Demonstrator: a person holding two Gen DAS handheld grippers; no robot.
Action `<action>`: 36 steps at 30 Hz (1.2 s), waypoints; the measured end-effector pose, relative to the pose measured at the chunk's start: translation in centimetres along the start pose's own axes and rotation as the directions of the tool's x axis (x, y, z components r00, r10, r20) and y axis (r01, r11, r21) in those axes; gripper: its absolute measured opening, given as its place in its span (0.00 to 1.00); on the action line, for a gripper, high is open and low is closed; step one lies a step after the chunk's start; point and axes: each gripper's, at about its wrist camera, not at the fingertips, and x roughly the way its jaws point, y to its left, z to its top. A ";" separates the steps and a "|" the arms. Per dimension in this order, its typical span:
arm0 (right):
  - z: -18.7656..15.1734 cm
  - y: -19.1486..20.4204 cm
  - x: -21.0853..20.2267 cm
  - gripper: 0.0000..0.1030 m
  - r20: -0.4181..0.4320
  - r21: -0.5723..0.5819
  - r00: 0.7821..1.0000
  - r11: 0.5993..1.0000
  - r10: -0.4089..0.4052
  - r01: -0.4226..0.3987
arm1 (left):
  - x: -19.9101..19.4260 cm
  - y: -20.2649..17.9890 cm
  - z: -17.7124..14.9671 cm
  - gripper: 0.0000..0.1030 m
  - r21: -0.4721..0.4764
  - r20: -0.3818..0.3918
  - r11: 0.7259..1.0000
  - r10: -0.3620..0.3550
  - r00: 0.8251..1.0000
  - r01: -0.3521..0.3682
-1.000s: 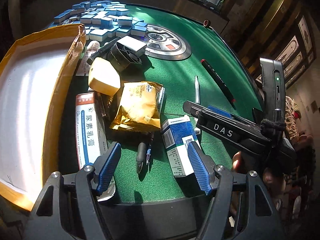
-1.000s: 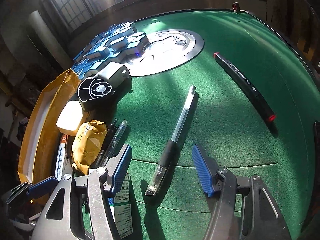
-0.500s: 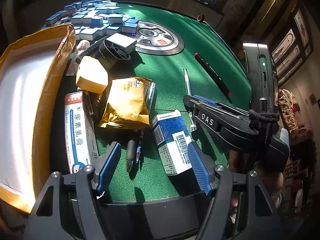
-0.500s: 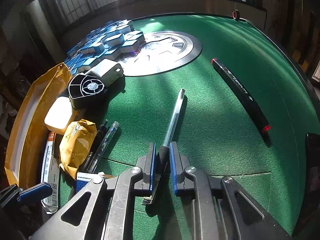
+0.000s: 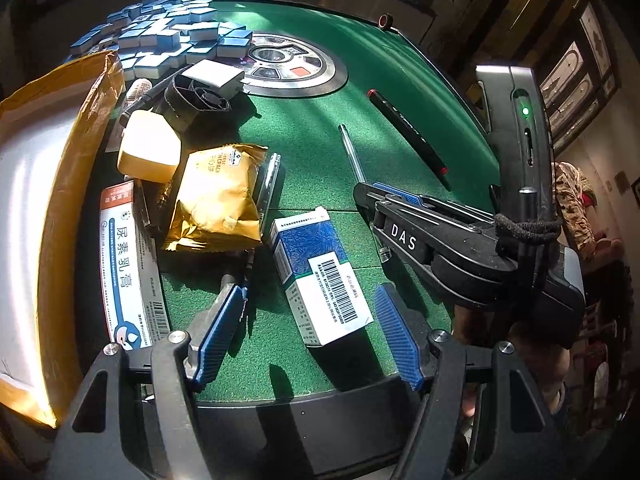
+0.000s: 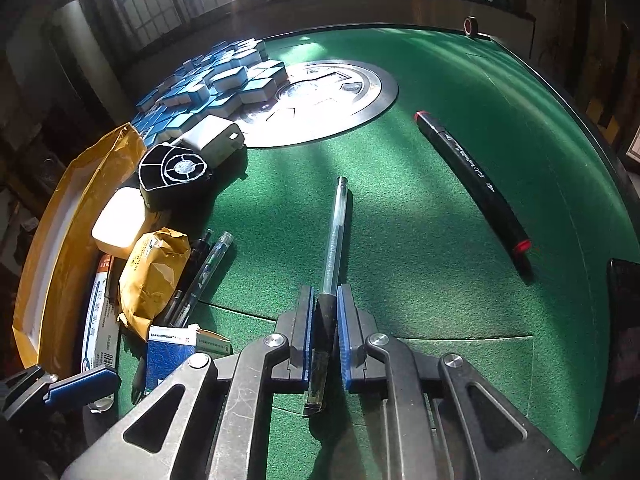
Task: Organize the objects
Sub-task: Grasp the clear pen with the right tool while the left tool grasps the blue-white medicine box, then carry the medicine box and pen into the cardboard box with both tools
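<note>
A clear gel pen (image 6: 335, 236) lies on the green felt, and my right gripper (image 6: 324, 320) is shut on its black grip section. In the left wrist view that pen (image 5: 352, 156) runs under the right gripper (image 5: 384, 196). My left gripper (image 5: 310, 328) stands open above a blue-and-white carton (image 5: 320, 276), whose near end lies between the blue pads without touching them. Left of it are a gold snack packet (image 5: 216, 196), a long white ointment box (image 5: 128, 264), a yellow block (image 5: 148, 148) and more pens (image 6: 200, 276) under the packet.
A black marker (image 6: 472, 180) with red ends lies at right. An open cardboard box (image 5: 44, 184) stands at the left edge. A black fan part (image 6: 172, 174), a white adapter (image 6: 216, 138), several blue tiles (image 6: 224, 80) and a metal centre disc (image 6: 332, 100) sit farther back.
The right gripper's jaws closed from wide open onto the gel pen's grip. The left gripper shifted so the blue-and-white carton now lies between its pads.
</note>
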 end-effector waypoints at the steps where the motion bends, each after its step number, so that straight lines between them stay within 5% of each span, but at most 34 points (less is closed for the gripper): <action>1: 0.0 -0.2 0.0 0.09 0.000 0.003 1.000 1.000 -0.002 0.002 | 0.2 -0.1 0.1 0.64 0.001 -0.005 1.000 0.000 1.000 0.000; 15: -0.5 -1.9 -0.7 0.09 0.007 0.039 1.000 0.999 0.005 -0.006 | 2.7 -1.3 0.7 0.35 0.006 -0.027 0.998 0.060 0.998 -0.060; 32: 0.0 -1.4 -0.2 0.12 0.005 0.030 1.000 1.000 -0.005 0.005 | 2.8 -1.0 0.4 0.35 0.001 -0.018 0.999 0.052 0.999 -0.052; 36: 0.2 -1.2 -0.1 0.22 -0.001 0.033 1.000 0.999 0.014 -0.014 | 2.2 -0.8 0.1 0.31 0.010 0.004 0.999 0.041 0.999 -0.041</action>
